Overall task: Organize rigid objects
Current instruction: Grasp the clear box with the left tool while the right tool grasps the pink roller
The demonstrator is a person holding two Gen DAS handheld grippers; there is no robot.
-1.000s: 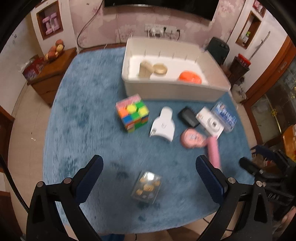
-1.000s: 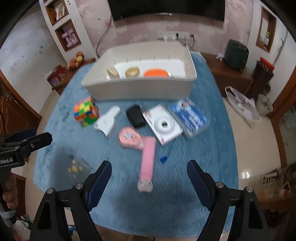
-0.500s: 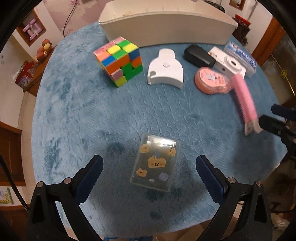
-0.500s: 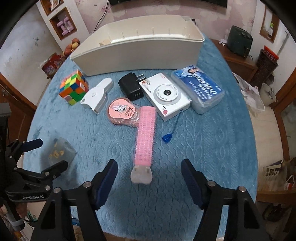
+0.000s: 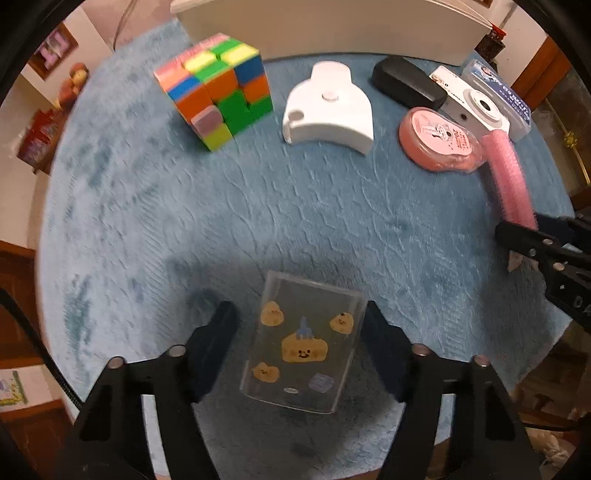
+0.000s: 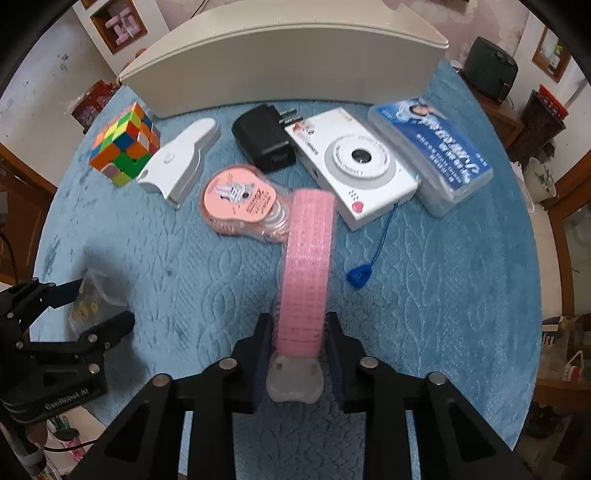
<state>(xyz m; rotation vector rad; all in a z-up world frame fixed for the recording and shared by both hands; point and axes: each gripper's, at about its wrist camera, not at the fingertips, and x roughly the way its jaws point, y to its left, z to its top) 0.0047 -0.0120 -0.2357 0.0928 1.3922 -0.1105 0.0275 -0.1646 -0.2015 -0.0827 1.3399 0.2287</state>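
Left wrist view: the left gripper (image 5: 298, 334) sits low over a blue-covered bench (image 5: 314, 206). Its jaws are spread on either side of a clear plastic box (image 5: 303, 347) printed with little bear faces; the right finger is at the box's edge, the left one has a small gap, so the box is bracketed but not squeezed. Farther off lie a colourful puzzle cube (image 5: 216, 88), a white plastic holder (image 5: 328, 107), a black charger (image 5: 408, 86), a pink tape disc (image 5: 439, 140) and a white camera (image 5: 476, 109). A cream bin (image 5: 332, 29) stands along the far edge.

Right wrist view: the right gripper (image 6: 297, 345) has its jaws closed against the near end of a pink hair roller (image 6: 306, 273), which lies lengthwise on the bench pointing away, its far end beside the tape disc and the camera. A blue-labelled clear case (image 6: 432, 151) lies just right of the camera. At the left edge the other gripper brackets the clear box.
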